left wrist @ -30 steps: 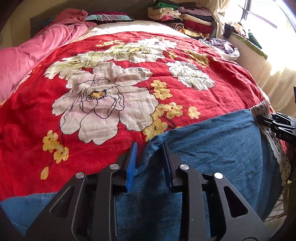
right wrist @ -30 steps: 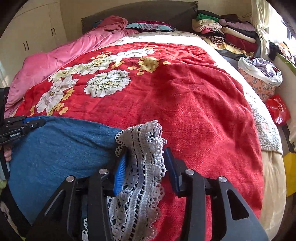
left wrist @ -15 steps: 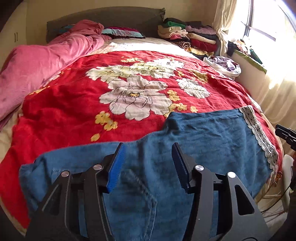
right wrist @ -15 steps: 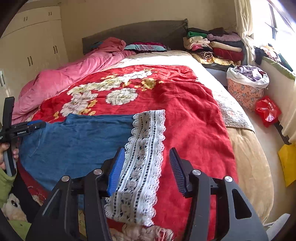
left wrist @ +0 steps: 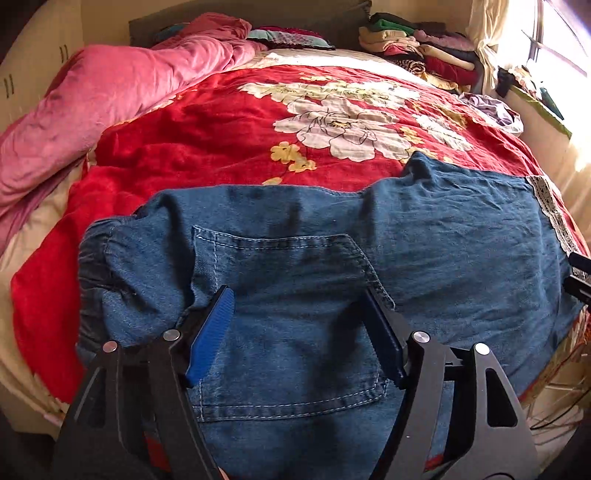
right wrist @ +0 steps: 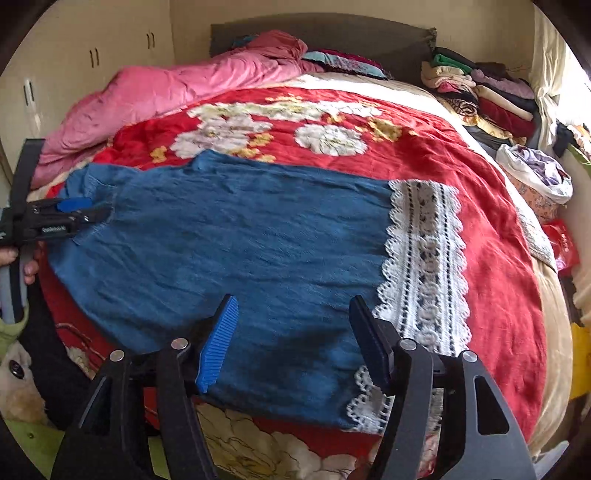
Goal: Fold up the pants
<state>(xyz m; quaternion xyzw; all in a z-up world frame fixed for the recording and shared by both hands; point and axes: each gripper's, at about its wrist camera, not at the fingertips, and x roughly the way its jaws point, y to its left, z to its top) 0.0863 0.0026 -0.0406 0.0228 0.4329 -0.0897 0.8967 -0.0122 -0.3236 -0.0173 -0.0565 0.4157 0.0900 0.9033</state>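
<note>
- Bedroom setting: a wide bed covered by a red floral blanket (left wrist: 207, 147) fills both views, and the blue denim pants (left wrist: 303, 258) lie spread flat across its near part.
- Left gripper (left wrist: 299, 314), lower centre of the left wrist view: black frame, blue ribbed pads, jaws standing apart after just having been opening. Nothing is pinched between them; they hang over the stitched back pocket (left wrist: 288, 325) of the pants without pressing on it.
- Right gripper (right wrist: 293, 325), lower centre of the right wrist view: same build, jaws likewise apart and just having been opening, with no cloth clamped. Beneath the gap lies plain denim (right wrist: 240, 240); the right-hand finger sits just beside the white lace hem band (right wrist: 424, 266).
- Pants layout: the gathered waistband (left wrist: 92, 266) is at the left of the left wrist view; the lace band runs down the right side of the right wrist view, from mid-frame to the lower edge.
- In the right wrist view the left gripper (right wrist: 70, 214) appears at the left edge, over the waist end, with fingers of the person's hand (right wrist: 29, 266) below it.
- Farther out: a rumpled pink quilt (right wrist: 166, 92) at upper left, a dark headboard (right wrist: 321, 33) at top centre, a stack of folded clothes (right wrist: 487, 96) at upper right, and a basket of laundry (right wrist: 535, 177) at the right edge beside the bed.
- Cream cupboard doors (right wrist: 92, 55) stand at far upper left.
</note>
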